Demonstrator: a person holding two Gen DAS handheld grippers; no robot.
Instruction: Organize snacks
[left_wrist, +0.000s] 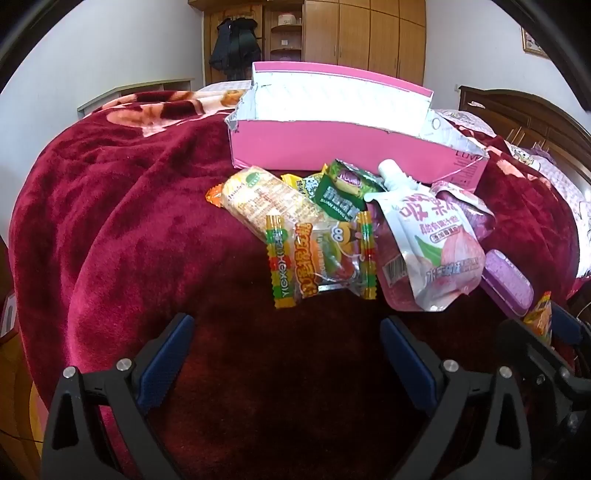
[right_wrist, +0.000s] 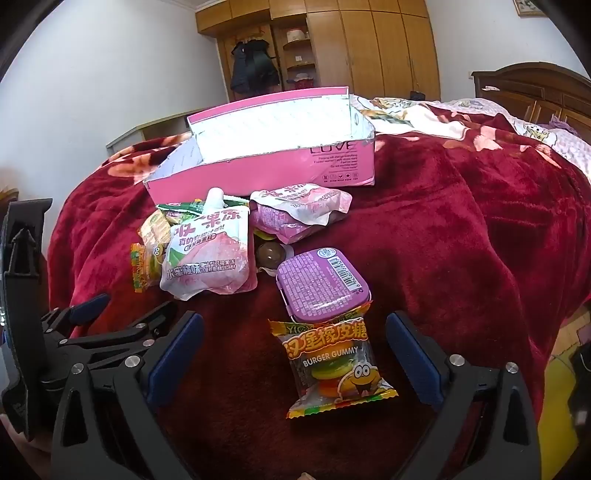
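An open pink box (left_wrist: 332, 147) (right_wrist: 266, 173) sits on the red blanket with a heap of snacks in front of it. In the left wrist view I see a burger gummy packet (left_wrist: 321, 258), an orange cracker packet (left_wrist: 258, 199), a green packet (left_wrist: 343, 188) and a peach jelly pouch (left_wrist: 432, 243). My left gripper (left_wrist: 286, 319) is open, just short of the gummy packet, with only blanket between its fingers. My right gripper (right_wrist: 295, 317) is open around a second burger gummy packet (right_wrist: 332, 369), its pads clear of it. A purple tin (right_wrist: 321, 284) lies just beyond that packet.
A second pink pouch (right_wrist: 299, 214) and a brown ball (right_wrist: 269, 254) lie by the box. The blanket (left_wrist: 129, 221) drops off at the bed's left edge. A wooden headboard (right_wrist: 535, 92) stands at the right, and a wardrobe (right_wrist: 369, 48) at the back.
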